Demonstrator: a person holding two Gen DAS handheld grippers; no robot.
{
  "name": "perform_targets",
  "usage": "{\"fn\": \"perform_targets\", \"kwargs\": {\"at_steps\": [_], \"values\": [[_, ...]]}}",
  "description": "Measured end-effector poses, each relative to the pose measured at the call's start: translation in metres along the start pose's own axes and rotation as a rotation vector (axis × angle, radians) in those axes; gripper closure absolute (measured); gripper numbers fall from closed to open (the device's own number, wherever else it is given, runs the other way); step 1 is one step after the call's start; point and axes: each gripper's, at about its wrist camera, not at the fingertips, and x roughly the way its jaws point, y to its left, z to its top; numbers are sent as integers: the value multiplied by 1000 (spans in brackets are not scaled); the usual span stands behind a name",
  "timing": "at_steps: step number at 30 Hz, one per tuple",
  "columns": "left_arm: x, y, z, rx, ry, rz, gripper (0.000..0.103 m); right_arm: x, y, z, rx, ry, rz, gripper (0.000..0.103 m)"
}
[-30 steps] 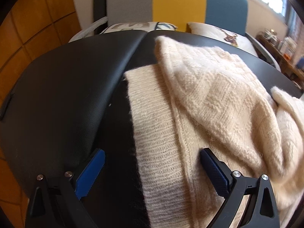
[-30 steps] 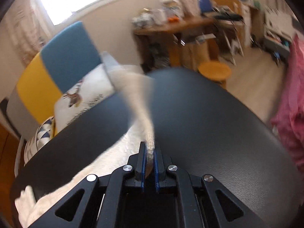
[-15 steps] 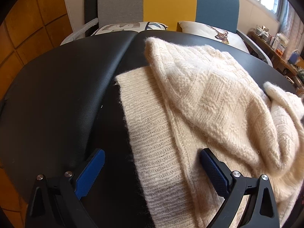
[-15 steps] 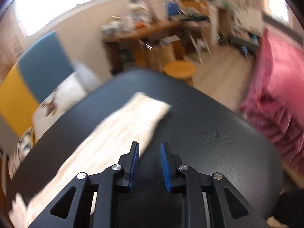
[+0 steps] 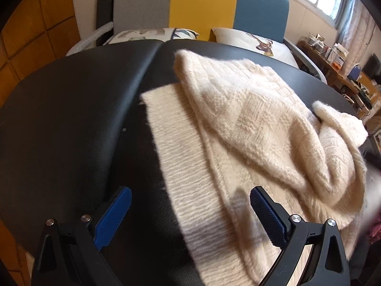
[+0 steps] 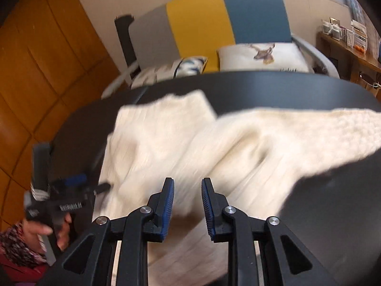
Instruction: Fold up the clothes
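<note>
Cream knit sweater bunched on black table — right edge cut off. Left gripper jaws wide over ribbed hem; right gripper jaws narrow, empty — view motion-blurred.

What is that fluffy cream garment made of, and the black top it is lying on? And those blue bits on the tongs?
The cream knitted sweater looks like fuzzy wool or a wool-like yarn: visible ribbing, raised stitch patterns, a hairy edge. The black tabletop seems leather-like vinyl, given its soft sheen and fine grain. The blue finger pads appear to be rubber or plastic, with a dotted grip texture.
</note>
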Motion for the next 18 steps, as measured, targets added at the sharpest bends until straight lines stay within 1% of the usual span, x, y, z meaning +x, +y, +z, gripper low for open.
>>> {"fn": "perform_targets", "kwargs": {"at_steps": [2, 4, 7, 9, 11, 13, 14, 15, 16, 18], "values": [[0, 3, -4, -13, 23, -36, 2, 10, 3, -17, 10, 32, -27, 80], [5, 2, -8, -13, 58, -52, 2, 17, -2, -25, 19, 55, -74, 80], [9, -1, -14, -1, 74, -24, 2, 25, -12, -29, 42, 77, -92, 80], [9, -2, -14, -7, 73, -21, 2, 26, -12, -29, 11, 79, -126, 80], [7, -5, -13, -5, 90, 2, 2, 28, -12, -29, -20, 80, -160, 82], [2, -7, -13, -15, 87, 5, 2, 30, -15, -30, -44, 80, -222, 82], [0, -8, -13, -18, 90, -3, 2, 30, -18, -30, -48, 79, -252, 82], [0, -10, -14, -19, 99, -28, 2, 30, -22, -29, -39, 75, -263, 82], [0, -12, -14, -20, 108, -53, 2, 30, -25, -28, -28, 71, -260, 80], [0, -17, -15, -25, 121, -105, 2, 31, -27, -28, -24, 65, -254, 80]]}}
